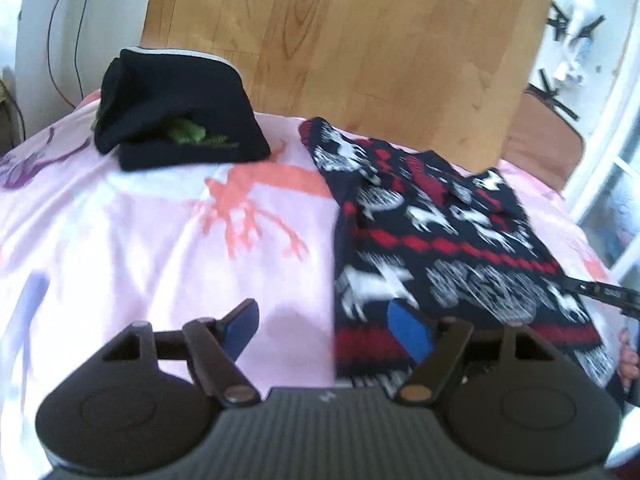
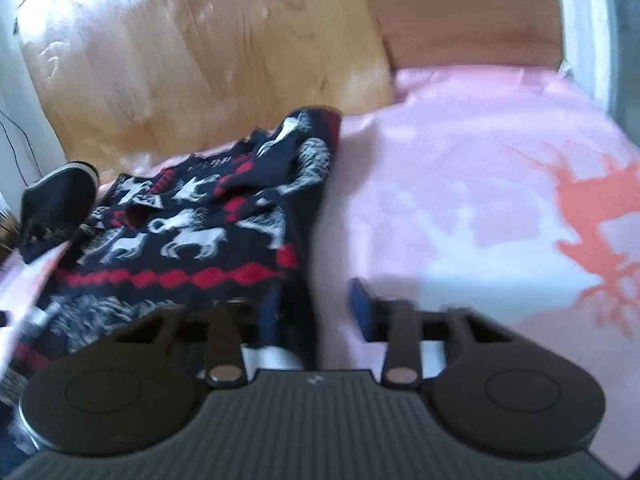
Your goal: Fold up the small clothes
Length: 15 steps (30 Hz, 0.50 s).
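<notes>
A dark knitted sweater (image 1: 440,240) with white animals and red bands lies flat on the pink bedsheet (image 1: 160,240). It also shows in the right wrist view (image 2: 192,232). My left gripper (image 1: 326,328) is open, its jaws wide apart at the sweater's near left edge, and holds nothing. My right gripper (image 2: 316,312) is open at the sweater's near right edge, with the edge between its fingers. A folded black garment (image 1: 176,108) with green print sits at the back left of the bed.
A wooden board (image 1: 340,40) leans behind the bed. A brown chair back (image 2: 464,12) stands at the far right. The folded black garment also shows at the left of the right wrist view (image 2: 56,204). Cables hang on the left wall (image 1: 60,40).
</notes>
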Each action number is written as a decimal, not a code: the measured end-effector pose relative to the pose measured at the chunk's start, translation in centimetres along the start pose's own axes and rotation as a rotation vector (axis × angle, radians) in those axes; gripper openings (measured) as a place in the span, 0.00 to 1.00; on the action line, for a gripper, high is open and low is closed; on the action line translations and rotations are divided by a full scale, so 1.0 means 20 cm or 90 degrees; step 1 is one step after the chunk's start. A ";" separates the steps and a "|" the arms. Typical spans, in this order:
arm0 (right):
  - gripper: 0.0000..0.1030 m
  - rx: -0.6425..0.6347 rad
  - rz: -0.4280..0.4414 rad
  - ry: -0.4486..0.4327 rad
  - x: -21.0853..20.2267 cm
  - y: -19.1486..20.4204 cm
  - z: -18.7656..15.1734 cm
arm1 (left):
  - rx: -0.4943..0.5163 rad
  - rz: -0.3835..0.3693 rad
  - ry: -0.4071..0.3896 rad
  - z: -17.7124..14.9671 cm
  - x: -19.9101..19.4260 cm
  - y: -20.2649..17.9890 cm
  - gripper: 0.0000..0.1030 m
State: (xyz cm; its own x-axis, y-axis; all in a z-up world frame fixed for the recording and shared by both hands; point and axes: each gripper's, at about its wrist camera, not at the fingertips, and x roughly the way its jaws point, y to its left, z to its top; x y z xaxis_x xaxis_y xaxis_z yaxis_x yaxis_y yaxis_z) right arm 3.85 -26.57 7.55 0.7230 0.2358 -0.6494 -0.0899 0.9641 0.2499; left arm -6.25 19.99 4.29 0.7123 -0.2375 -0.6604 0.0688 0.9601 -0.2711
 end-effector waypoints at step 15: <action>0.32 0.122 0.195 0.081 -0.57 -0.20 -0.41 | 0.046 -0.043 0.084 -0.34 -0.25 -0.15 0.33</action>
State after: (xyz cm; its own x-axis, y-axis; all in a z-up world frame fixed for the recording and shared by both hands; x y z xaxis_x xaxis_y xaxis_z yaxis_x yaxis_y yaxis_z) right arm -9.71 -32.15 8.07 0.5911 0.5337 -0.6048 -0.1498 0.8094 0.5678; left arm -14.85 17.25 3.71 0.6062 -0.3144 -0.7305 0.1667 0.9484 -0.2698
